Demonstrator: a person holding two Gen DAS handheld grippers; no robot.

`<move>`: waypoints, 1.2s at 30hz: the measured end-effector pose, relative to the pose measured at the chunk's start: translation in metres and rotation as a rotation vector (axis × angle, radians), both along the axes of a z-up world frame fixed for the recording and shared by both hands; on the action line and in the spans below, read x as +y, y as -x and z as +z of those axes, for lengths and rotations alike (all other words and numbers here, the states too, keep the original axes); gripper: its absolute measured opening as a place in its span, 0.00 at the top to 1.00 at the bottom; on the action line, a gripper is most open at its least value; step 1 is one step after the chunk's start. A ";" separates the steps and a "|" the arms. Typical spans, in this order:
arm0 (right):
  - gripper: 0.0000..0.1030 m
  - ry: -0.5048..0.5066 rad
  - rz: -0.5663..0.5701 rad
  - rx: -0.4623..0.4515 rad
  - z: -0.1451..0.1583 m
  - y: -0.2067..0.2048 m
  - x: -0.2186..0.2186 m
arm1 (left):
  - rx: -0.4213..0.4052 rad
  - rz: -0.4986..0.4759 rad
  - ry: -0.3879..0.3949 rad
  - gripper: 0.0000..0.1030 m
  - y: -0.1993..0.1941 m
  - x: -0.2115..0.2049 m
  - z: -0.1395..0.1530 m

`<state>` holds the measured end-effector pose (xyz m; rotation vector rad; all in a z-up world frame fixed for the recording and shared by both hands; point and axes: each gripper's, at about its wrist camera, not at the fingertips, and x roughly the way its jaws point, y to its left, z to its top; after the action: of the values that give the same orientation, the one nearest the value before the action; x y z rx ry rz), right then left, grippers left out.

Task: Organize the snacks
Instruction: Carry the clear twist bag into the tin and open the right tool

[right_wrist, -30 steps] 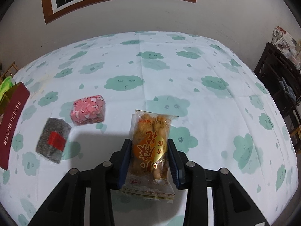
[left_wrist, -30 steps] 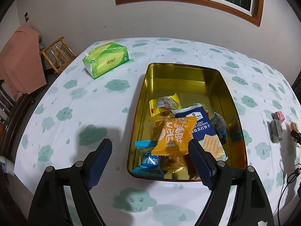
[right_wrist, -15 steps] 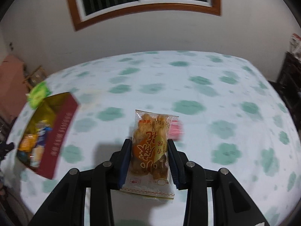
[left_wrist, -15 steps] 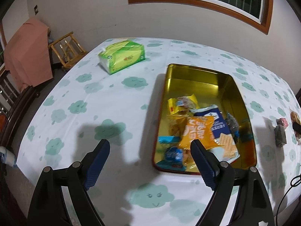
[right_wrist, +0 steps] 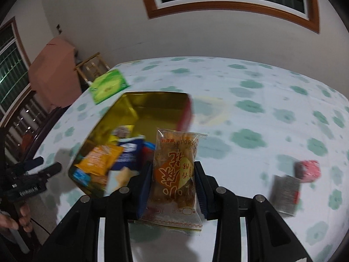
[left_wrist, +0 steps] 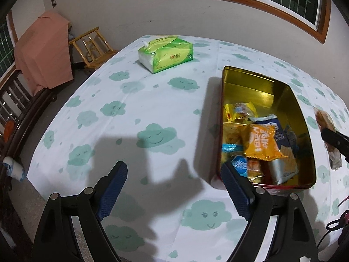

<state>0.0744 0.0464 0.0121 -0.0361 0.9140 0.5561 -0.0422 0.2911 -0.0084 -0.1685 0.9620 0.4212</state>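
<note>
My right gripper point(right_wrist: 173, 167) is shut on a clear packet of fried snacks with an orange label point(right_wrist: 176, 150). It holds the packet in the air just off the near right side of the gold tin point(right_wrist: 152, 100). The tin has red outer walls and holds several packets, among them an orange one point(left_wrist: 260, 142) and a blue cracker pack point(left_wrist: 277, 128). My left gripper point(left_wrist: 174, 168) is open and empty above the tablecloth, left of the tin point(left_wrist: 261, 83). A pink packet point(right_wrist: 309, 171) and a grey packet point(right_wrist: 284, 192) lie on the cloth to my right.
A green tissue pack point(left_wrist: 166, 53) sits on the far left part of the cloud-print tablecloth point(left_wrist: 130, 109). Beyond the table's left edge stand a small wooden chair point(left_wrist: 91, 45) and furniture draped in pink cloth point(left_wrist: 43, 50). A hand point(right_wrist: 19, 220) grips the left tool.
My right gripper swung left with the packet, from beside the pink and grey packets to the tin. My left gripper slid left, off the tin and over bare cloth.
</note>
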 end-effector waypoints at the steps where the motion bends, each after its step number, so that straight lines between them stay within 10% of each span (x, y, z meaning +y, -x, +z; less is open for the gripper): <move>1: 0.64 0.003 0.009 -0.005 0.001 0.000 0.008 | 0.002 0.006 0.003 0.17 0.001 0.002 -0.001; 36: 0.61 0.106 0.140 0.068 -0.045 -0.001 0.089 | 0.050 0.040 0.013 0.17 0.007 0.021 -0.016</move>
<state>0.0752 0.1354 -0.0327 -0.1792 1.0115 0.6415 -0.0491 0.3118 -0.0247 -0.1905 1.0119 0.4579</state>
